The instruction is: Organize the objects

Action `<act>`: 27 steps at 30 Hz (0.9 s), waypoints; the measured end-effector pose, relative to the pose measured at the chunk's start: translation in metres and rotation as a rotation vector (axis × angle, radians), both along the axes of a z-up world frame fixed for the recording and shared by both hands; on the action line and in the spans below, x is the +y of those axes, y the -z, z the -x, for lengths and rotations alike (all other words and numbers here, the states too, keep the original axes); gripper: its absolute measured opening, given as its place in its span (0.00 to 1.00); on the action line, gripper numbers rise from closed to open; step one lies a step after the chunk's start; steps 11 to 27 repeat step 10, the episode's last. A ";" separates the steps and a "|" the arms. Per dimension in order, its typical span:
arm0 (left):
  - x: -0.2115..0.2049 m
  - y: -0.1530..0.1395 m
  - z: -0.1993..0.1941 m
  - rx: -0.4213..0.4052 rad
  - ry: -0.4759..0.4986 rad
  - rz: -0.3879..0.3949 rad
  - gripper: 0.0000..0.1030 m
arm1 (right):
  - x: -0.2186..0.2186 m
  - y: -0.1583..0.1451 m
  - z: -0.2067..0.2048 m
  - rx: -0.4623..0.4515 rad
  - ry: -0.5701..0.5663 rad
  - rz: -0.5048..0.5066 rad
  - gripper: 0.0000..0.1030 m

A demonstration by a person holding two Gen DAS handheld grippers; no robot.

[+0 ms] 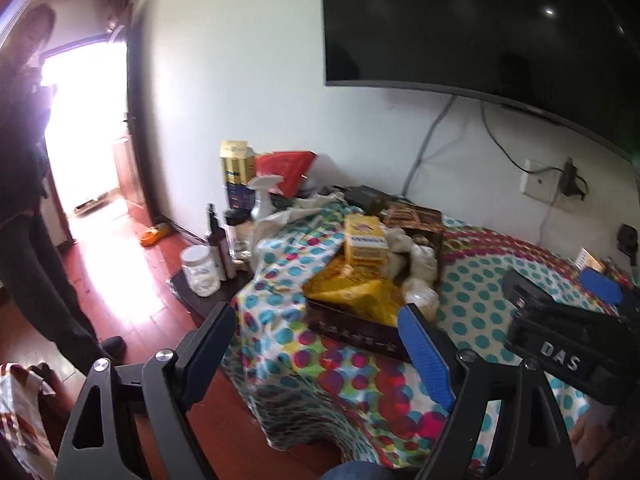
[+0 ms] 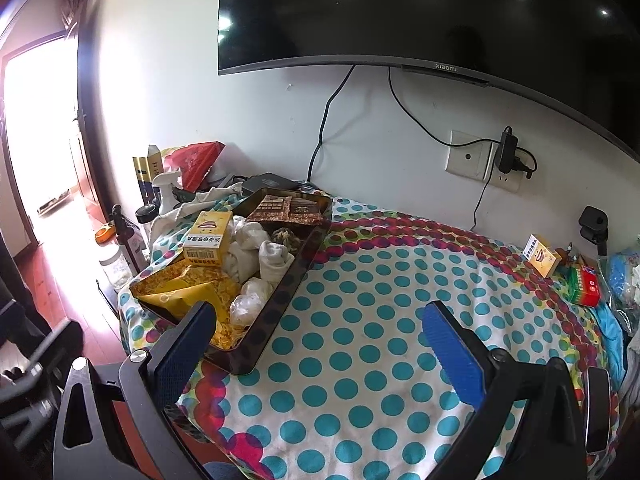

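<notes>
A dark rectangular tin tray (image 2: 280, 304) sits on the polka-dot cloth (image 2: 360, 320) at the table's left. It holds a yellow box (image 2: 208, 242), a yellow foil bag (image 2: 180, 292), white wrapped bundles (image 2: 256, 256) and brown sachets (image 2: 288, 208). The tray also shows in the left wrist view (image 1: 352, 330) with the yellow box (image 1: 366, 242). A second yellow box (image 2: 542, 256) and a green-red pack (image 2: 584, 284) lie at the far right. My left gripper (image 1: 316, 340) is open and empty before the tray. My right gripper (image 2: 320, 340) is open and empty above the cloth.
A wall TV (image 2: 400, 12) hangs above, with cables and a socket (image 2: 468, 156). Bottles, a spray bottle (image 1: 262, 196), a jar (image 1: 200, 270) and boxes crowd the table's left end. A person (image 1: 24, 200) stands at left by a bright doorway. Clutter (image 2: 620, 280) lies at the right edge.
</notes>
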State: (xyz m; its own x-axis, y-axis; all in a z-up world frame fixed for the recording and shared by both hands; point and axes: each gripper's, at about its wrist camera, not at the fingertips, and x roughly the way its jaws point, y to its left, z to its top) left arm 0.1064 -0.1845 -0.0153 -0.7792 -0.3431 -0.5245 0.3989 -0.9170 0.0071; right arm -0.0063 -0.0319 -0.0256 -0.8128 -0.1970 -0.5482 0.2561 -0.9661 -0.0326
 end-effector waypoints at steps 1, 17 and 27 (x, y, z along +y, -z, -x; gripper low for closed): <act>0.002 0.001 0.000 -0.002 0.008 0.001 0.83 | 0.000 0.000 0.000 0.001 0.000 -0.002 1.00; 0.006 0.002 -0.004 0.018 -0.006 0.001 0.88 | 0.004 -0.003 0.001 0.003 0.000 0.003 1.00; 0.006 0.002 -0.004 0.018 -0.006 0.001 0.88 | 0.004 -0.003 0.001 0.003 0.000 0.003 1.00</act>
